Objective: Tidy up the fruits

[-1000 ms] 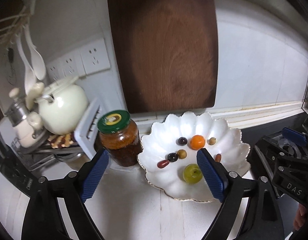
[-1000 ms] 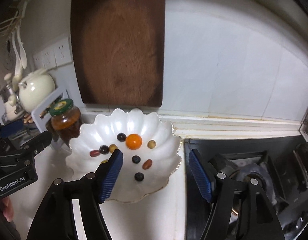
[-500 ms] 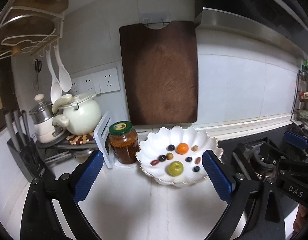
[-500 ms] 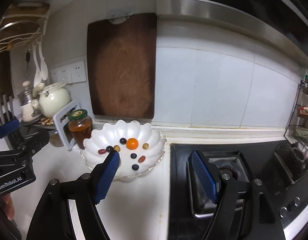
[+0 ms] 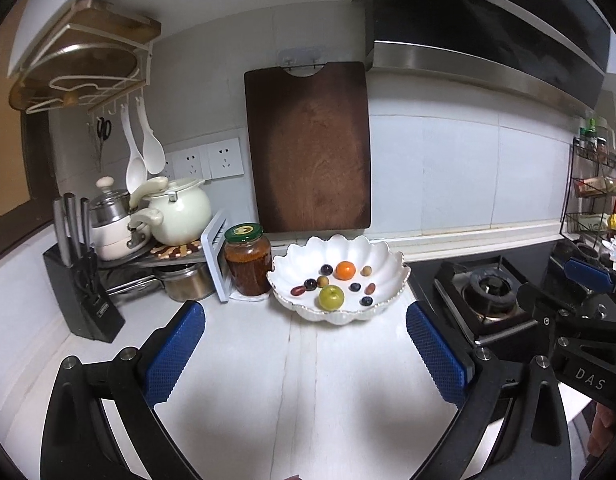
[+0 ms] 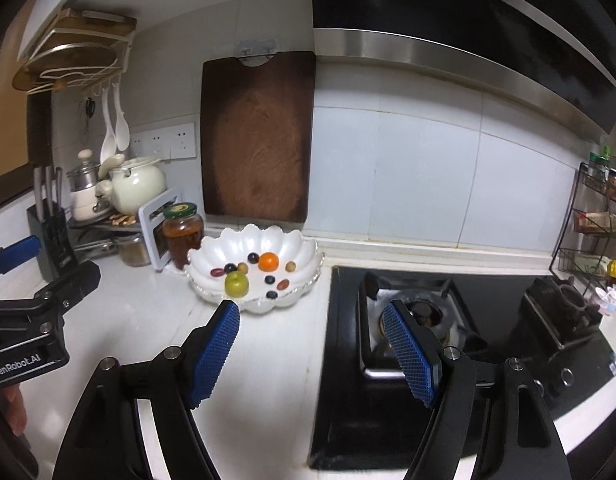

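Note:
A white scalloped bowl (image 5: 382, 250) (image 6: 292, 240) sits on the white counter by the wall. In it lie a green apple (image 5: 331, 297) (image 6: 236, 283), a small orange (image 5: 345, 270) (image 6: 268, 261) and several small dark, red and tan fruits. My left gripper (image 5: 304, 316) is open and empty, held back from the bowl over the counter. My right gripper (image 6: 310, 310) is open and empty, to the right of the bowl near the stove edge.
A jar with a green lid (image 5: 247, 258) stands left of the bowl, then a rack with a cream pot (image 5: 180, 212) and a knife block (image 5: 82, 300). A dark cutting board (image 5: 308, 148) hangs on the wall. A gas stove (image 6: 420, 320) is to the right.
Both grippers have pulled back and up from the bowl, which now looks smaller and farther away. The fruits in the bowl have not moved.

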The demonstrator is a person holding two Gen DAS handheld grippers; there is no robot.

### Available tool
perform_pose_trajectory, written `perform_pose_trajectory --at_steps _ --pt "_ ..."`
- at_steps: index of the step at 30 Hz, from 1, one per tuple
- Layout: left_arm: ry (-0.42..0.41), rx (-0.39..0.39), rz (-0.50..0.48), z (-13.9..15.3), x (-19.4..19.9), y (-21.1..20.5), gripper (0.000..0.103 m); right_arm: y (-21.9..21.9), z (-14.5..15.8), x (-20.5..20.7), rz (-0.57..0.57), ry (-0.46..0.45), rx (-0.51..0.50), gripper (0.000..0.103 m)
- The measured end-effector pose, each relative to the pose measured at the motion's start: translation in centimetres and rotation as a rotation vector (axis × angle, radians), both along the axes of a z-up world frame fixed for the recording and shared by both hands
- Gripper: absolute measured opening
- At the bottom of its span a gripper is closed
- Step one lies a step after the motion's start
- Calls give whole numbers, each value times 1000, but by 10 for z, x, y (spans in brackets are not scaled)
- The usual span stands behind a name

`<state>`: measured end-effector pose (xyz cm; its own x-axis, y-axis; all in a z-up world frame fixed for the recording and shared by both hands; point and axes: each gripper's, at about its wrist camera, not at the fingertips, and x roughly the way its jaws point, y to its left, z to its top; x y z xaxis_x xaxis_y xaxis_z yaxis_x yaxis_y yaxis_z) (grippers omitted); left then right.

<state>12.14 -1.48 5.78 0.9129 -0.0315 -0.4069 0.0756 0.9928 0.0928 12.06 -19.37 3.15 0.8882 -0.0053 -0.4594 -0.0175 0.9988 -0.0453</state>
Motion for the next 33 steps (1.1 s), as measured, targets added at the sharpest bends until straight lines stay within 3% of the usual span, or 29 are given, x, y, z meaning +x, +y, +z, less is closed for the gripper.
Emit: perform_pose_trajectory --at_steps 12,33 --pt "-9 -28 -14 0 -62 5 103 2 -3 -61 14 1 13 76" --pt "-15 -26 -11 0 -104 6 103 1 5 -108 21 -39 -8 76"
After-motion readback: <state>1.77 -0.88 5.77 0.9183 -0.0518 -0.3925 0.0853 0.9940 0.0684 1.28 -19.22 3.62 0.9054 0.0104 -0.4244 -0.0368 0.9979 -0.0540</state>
